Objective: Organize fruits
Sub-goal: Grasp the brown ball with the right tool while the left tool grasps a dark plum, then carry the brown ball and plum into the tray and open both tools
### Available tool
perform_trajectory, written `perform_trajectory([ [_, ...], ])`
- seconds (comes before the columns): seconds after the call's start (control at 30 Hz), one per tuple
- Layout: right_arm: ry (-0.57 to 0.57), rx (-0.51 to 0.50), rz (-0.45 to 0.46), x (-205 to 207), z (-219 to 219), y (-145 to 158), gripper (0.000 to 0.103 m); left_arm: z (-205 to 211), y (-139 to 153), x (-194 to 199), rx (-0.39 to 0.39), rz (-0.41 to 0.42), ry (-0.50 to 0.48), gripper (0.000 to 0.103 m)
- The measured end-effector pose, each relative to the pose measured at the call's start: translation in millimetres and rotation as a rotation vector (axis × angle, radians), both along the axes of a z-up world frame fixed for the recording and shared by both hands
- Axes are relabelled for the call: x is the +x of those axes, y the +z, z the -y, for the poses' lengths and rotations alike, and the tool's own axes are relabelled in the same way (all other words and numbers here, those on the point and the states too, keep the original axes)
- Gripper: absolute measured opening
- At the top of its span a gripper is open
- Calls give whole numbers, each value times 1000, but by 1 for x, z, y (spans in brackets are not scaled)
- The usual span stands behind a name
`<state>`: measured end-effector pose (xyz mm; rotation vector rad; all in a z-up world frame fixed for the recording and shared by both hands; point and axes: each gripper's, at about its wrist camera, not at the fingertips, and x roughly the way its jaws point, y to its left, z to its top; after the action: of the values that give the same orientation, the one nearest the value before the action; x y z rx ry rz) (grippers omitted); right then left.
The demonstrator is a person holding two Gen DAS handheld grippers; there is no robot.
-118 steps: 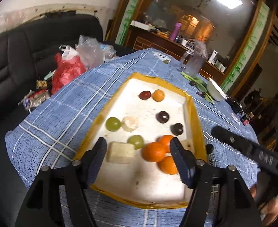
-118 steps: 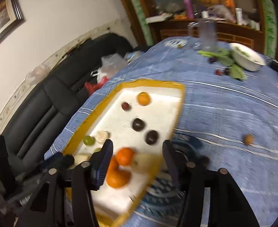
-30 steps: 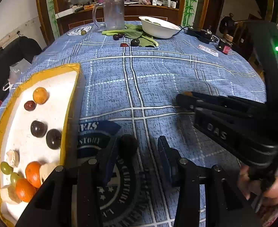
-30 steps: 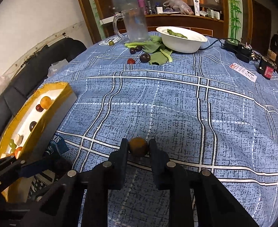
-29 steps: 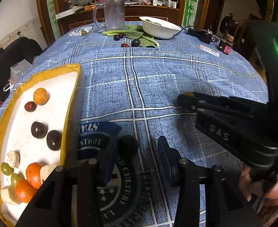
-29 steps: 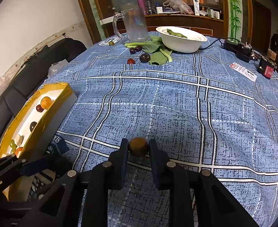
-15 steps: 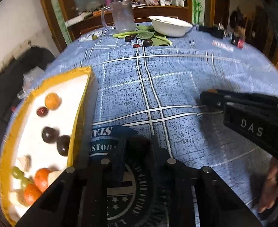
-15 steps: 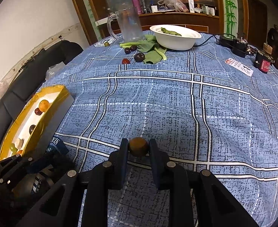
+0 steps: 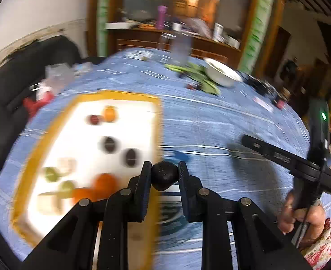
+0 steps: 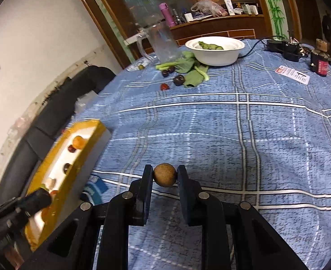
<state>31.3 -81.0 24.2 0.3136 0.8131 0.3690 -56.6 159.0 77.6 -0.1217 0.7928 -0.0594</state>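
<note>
Between the left gripper's [image 9: 164, 175] jaws sits a dark plum [image 9: 164, 175], pinched at its sides so the round fruit cannot roll out while it is carried. It hangs clear of the tabletop [image 9: 210, 121], just over the near edge of the tray [image 9: 156, 117], which suggests it is meant to join the two dark plums [image 9: 109, 144] lying together on the white floor there. The tray's fruit lies in like groups: oranges [image 9: 104, 183] near the front, green grapes [image 9: 51, 174] beside them, a small orange and a red fruit at the far end. The left view is blurred, so finer detail is lost.

The right gripper [image 10: 165, 177] clamps a brown round fruit [image 10: 165, 177] the same way, low over the blue checked cloth and well apart from the tray [image 10: 84, 139], apparently waiting its turn. More dark fruit [image 10: 179, 79] lies by the greens [image 10: 192, 74] and white bowl [image 10: 215, 51] at the far side, still unsorted.
</note>
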Motion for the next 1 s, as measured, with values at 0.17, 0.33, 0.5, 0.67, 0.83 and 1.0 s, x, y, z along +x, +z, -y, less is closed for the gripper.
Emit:
perform_trajectory([
  [0.17,48,76,16,-12,-13,13,24,-54,-1,-18,18,-6,132,22],
  [0.33,162,87,5,-29,-63,34,24,-82,-19,-26,-20,-53,178,23],
  [0.5,282,7,4,-39,-130,42,24,-95,-29,-34,-45,-62,188,23],
  [0.67,351,-62,-20,-33,-187,35,24,-110,-33,-41,-88,-65,207,24],
  [0.83,367,-101,-70,-16,-222,20,26,-118,-30,-51,-131,-53,210,53],
  [1.0,360,-61,-69,-13,-224,22,51,-119,-23,-55,-146,-33,199,58],
])
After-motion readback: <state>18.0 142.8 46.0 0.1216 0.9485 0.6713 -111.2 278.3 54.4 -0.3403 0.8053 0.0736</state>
